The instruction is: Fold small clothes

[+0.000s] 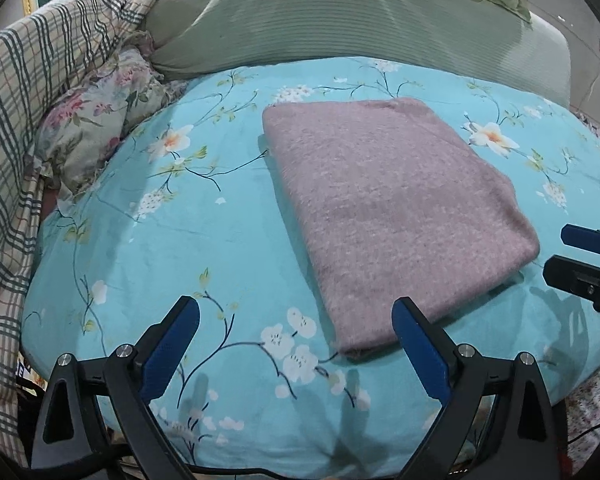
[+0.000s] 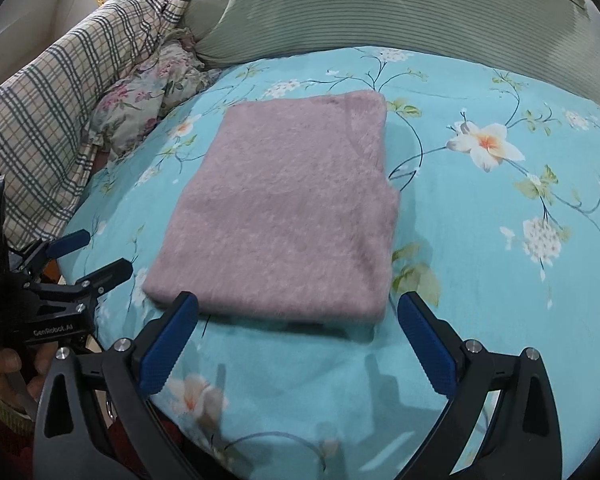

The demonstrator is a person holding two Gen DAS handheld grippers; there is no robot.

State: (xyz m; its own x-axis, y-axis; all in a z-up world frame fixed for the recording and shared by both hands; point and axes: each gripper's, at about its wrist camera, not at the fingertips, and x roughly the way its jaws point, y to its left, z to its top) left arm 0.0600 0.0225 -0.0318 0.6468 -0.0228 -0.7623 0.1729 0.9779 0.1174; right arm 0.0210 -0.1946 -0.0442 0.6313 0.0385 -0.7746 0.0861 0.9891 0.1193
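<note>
Both the left gripper (image 1: 296,344) and the right gripper (image 2: 298,338) hover just short of the folded cloth (image 2: 284,216), jaws spread wide, holding nothing.

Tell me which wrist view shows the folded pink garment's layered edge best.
The right wrist view: the pink garment sits centred, its stacked right edge and near edge showing. The left wrist view shows the whole garment too, but off to the right, with a finger covering its near corner.

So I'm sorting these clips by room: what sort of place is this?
Most likely a bedroom. The folded pink garment lies on a bed with a turquoise floral sheet, a green striped pillow sits behind it, and a plaid quilt is bunched at the side.
</note>
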